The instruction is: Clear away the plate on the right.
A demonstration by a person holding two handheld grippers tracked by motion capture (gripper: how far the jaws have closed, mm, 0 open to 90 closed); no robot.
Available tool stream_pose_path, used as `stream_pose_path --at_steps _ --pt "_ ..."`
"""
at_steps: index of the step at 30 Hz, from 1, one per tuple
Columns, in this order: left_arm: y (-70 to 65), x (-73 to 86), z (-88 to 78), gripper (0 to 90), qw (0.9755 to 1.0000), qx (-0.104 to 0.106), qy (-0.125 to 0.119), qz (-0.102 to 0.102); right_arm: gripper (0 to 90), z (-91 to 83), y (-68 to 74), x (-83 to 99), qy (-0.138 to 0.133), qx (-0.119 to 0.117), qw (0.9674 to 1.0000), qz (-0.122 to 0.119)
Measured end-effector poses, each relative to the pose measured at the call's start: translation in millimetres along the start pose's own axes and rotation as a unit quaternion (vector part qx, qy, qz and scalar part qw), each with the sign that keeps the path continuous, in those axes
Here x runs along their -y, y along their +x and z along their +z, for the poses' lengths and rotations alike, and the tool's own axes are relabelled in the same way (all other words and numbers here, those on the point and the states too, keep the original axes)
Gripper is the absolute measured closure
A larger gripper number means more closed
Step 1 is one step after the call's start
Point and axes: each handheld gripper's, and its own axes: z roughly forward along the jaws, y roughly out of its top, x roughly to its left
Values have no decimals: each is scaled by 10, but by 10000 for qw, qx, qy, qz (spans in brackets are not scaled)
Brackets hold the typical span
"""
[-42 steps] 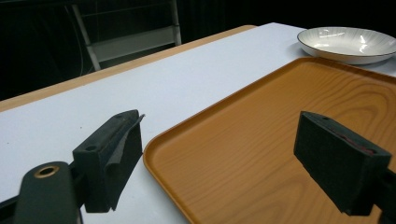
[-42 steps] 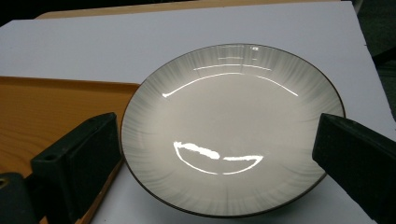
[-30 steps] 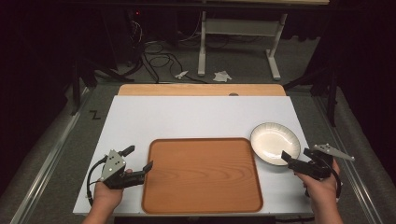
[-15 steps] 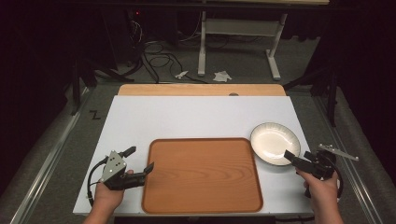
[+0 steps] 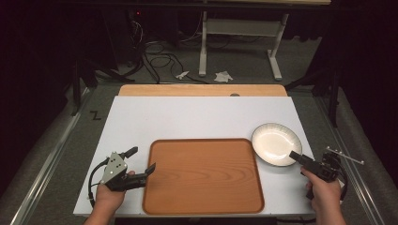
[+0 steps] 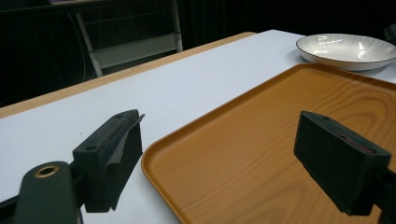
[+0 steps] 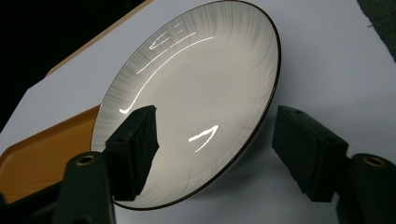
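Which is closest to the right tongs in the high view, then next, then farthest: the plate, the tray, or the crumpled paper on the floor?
1. Plate: just ahead of the right tongs, at the table's right side.
2. Tray: to their left, at the near middle.
3. Paper: far off on the floor beyond the table.

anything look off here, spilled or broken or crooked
Nothing stands out. The wooden tray lies flat and square on the white table, bare, and the plate sits upright beside its far right corner, clean and whole. Both tongs, left and right, are open.
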Motion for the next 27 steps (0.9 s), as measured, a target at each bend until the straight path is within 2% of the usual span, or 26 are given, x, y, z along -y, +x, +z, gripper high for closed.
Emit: stream_pose_path --at_steps 5,11,14,19,22,27 --pt "0 -1 -5 157 10000 -15 -20 15 417 41 -49 -4 95 4 9997 222" --pt "0 -2 -18 157 10000 -31 -39 22 471 83 -72 -21 156 52 9994 307" --pt "3 5 -44 157 10000 -62 -33 32 467 128 -104 -22 299 106 9989 344" --pt "3 21 -74 158 9999 -89 -15 49 479 146 -113 -31 302 88 9981 526" --pt "5 31 -103 157 9999 -128 -5 45 496 150 -119 -27 274 88 9970 722" --pt "12 38 -124 157 9999 -150 -5 26 572 152 -146 -32 304 149 9969 716"
